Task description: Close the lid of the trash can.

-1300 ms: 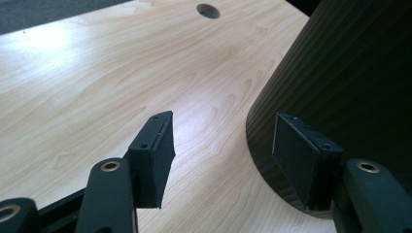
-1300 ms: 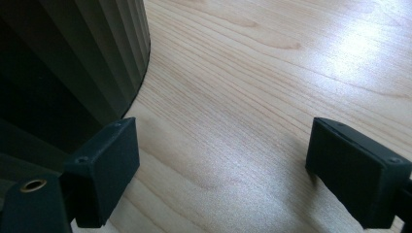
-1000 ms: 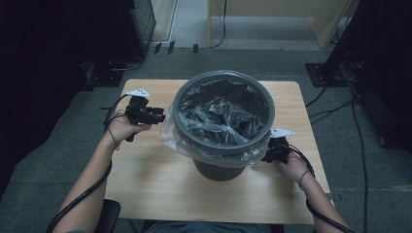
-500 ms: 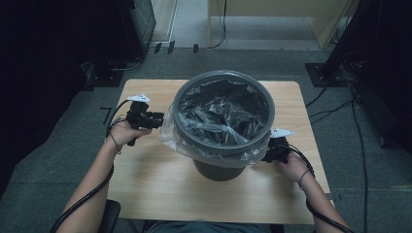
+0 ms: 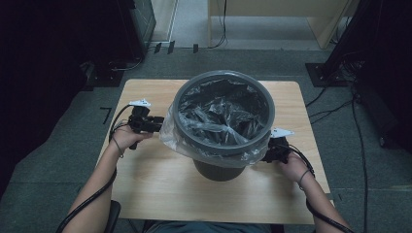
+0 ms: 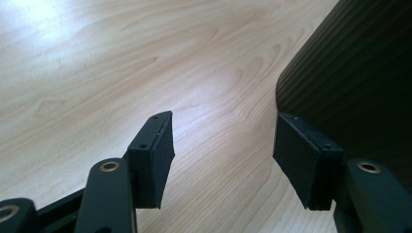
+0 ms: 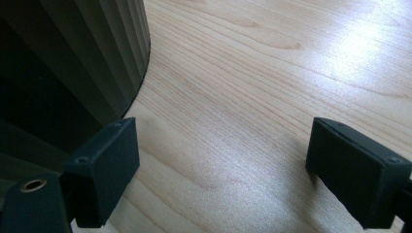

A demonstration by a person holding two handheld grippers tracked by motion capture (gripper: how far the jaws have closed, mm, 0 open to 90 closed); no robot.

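A dark grey ribbed bin (image 5: pixel 218 167) stands in the middle of the wooden table (image 5: pixel 160 187), lined with a clear plastic bag (image 5: pixel 223 114) whose edge hangs over the rim. My left gripper (image 5: pixel 158 124) is held at the bin's left side near the hanging plastic, jaws open with nothing between them (image 6: pixel 221 150); the bin's wall (image 6: pixel 350 73) is just right of them. My right gripper (image 5: pixel 267 154) sits low at the bin's right side, partly under the bag's overhang. Its jaws stand wide open over bare wood (image 7: pixel 221 165), the bin's wall (image 7: pixel 87 53) at their left.
The table has bare wood in front of and beside the bin. Cables (image 5: pixel 330 92) run over the grey floor at the right. Dark equipment stands (image 5: pixel 340 68) and a cabinet flank the far side of the table.
My left gripper has sunk a little beside the bin, staying open. The right gripper and the bin have kept still.
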